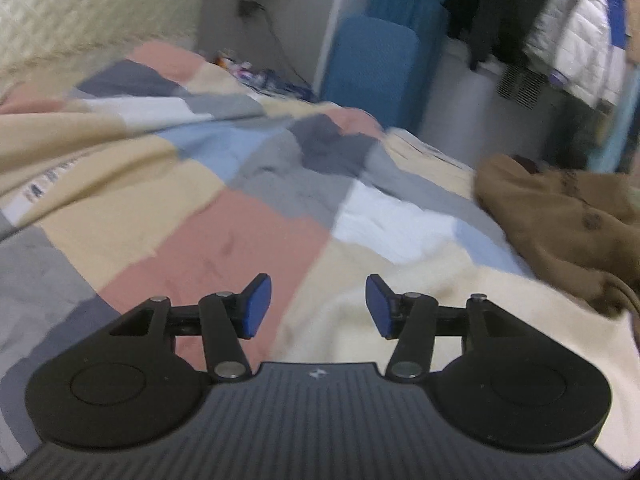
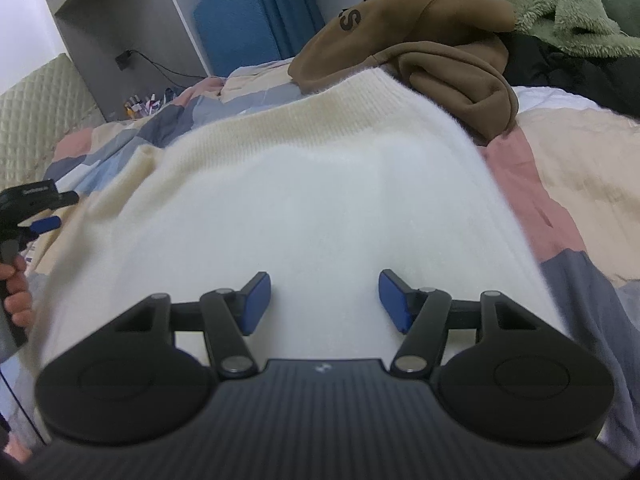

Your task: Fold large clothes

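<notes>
Surface: bed with a patchwork quilt [image 1: 208, 236] in pink, beige, blue and grey blocks; no table in view.
Garment in hand: cream knit sweater [image 2: 304, 200], spread on the quilt directly under the right wrist view, ribbed band at its far edge.
Sweater in left view: only a cream corner [image 1: 360, 320] shows, below and to the right of the fingers.
Right gripper [image 2: 325, 300]: released, jaws wide apart, nothing between them, poised over the near part of the sweater.
Left gripper [image 1: 319, 306]: released as well, jaws apart and empty, over the quilt at the sweater's left margin; left view is motion-blurred.
Other clothes: brown hoodie [image 2: 420, 40] heaped at the sweater's far right edge, touching it; green fleece [image 2: 560, 4] beyond that.
Step (judged): between folds, or just before the first one; neither gripper has cloth. How many folds are already made I cannot tell.
Next move (judged): each gripper must drop to an edge or corner and pinch a single layer, both at matching points, then lift and carry over evenly.
Risk (judged): the hoodie resting on the far edge may drag.
</notes>
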A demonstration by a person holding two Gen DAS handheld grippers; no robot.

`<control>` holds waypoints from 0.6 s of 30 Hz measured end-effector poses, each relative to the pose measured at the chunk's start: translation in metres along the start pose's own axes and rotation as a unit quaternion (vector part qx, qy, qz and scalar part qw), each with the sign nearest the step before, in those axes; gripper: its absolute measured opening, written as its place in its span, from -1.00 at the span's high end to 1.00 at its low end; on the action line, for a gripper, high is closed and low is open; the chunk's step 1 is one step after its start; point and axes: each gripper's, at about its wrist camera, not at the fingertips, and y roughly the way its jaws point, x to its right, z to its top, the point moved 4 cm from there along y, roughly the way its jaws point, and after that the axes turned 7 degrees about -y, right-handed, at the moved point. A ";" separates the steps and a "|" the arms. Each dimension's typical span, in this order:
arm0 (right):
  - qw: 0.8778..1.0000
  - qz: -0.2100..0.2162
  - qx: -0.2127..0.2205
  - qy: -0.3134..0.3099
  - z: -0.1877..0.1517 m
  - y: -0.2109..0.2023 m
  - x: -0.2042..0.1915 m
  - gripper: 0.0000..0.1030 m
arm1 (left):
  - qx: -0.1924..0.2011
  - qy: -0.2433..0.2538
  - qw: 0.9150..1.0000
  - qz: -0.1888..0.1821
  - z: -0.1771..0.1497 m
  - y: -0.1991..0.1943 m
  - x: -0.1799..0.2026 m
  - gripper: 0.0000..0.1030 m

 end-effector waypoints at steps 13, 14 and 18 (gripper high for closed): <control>1.000 -0.005 0.000 -0.018 -0.003 0.005 -0.001 -0.21 | -0.121 0.027 0.990 -0.064 -0.038 0.057 0.022 -0.13; 1.000 -0.006 0.001 -0.020 -0.002 0.006 -0.001 -0.21 | -0.120 0.031 0.990 -0.061 -0.037 0.062 0.020 -0.13; 0.999 -0.011 0.003 -0.038 -0.002 0.011 -0.004 -0.21 | -0.102 0.035 0.993 -0.045 -0.030 0.079 0.018 -0.13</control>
